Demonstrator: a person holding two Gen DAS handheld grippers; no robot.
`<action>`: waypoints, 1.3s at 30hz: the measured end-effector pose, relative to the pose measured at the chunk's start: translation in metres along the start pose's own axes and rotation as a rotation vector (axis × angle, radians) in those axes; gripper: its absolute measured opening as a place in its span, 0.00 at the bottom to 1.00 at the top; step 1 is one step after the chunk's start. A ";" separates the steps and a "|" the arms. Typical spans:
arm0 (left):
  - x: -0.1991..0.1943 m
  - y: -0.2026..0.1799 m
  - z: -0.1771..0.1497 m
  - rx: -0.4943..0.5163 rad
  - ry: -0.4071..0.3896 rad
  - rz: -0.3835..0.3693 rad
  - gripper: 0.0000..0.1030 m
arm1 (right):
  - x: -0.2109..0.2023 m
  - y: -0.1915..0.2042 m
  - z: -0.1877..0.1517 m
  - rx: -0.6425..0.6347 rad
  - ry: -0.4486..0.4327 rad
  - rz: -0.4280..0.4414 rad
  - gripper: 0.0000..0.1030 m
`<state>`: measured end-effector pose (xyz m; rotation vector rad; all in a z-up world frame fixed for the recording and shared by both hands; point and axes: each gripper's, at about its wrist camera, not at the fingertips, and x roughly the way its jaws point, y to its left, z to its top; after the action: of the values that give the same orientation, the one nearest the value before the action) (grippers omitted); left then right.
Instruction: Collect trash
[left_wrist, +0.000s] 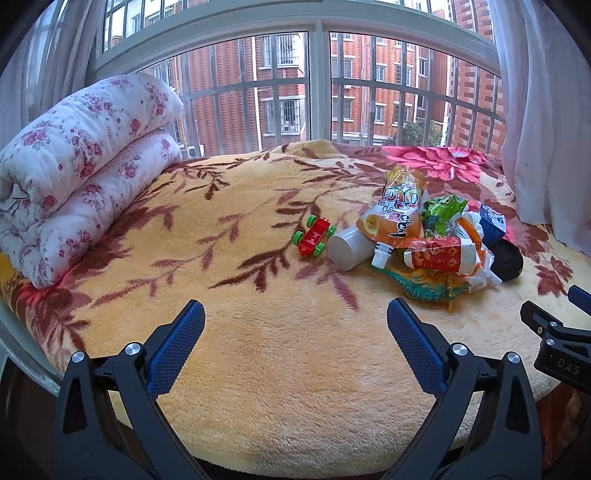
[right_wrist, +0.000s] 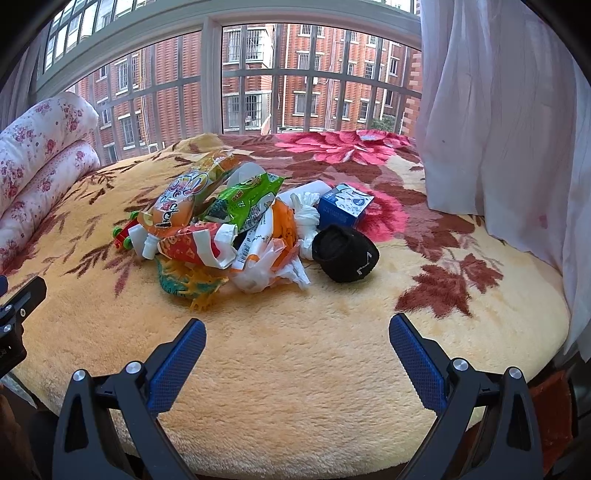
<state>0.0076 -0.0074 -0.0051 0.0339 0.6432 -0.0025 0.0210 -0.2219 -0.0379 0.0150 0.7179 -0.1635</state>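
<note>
Beyond the fingertips, the toy car (right_wrist: 123, 232) was largely hidden behind the orange drink pouch (right_wrist: 173, 206) in the right wrist view. The dinosaur toy (left_wrist: 432, 286) was mostly buried under wrappers. The right gripper (left_wrist: 565, 332) was cut off by the frame's edge.

I am in a home, in a bedroom by the look of it. A bed (left_wrist: 280, 369) lies before me under a plush yellow blanket (left_wrist: 258, 229) patterned with brown leaves and pink flowers. A folded floral quilt (left_wrist: 77, 173) sits at its left end. Behind it a wide barred window (left_wrist: 314, 85) faces brick apartment blocks, and a sheer pale curtain (right_wrist: 498, 110) hangs at the right.
</note>
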 end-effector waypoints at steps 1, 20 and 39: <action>0.000 0.000 0.000 0.001 0.000 0.000 0.94 | 0.000 0.000 0.000 0.000 0.000 0.000 0.95; 0.001 0.001 0.001 0.002 -0.001 0.003 0.94 | -0.005 -0.002 -0.002 0.004 -0.006 0.003 0.95; 0.001 0.001 0.000 0.003 0.008 0.002 0.94 | -0.006 -0.002 -0.002 0.002 -0.006 0.005 0.95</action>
<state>0.0086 -0.0065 -0.0055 0.0375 0.6509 -0.0009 0.0151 -0.2230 -0.0357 0.0179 0.7113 -0.1597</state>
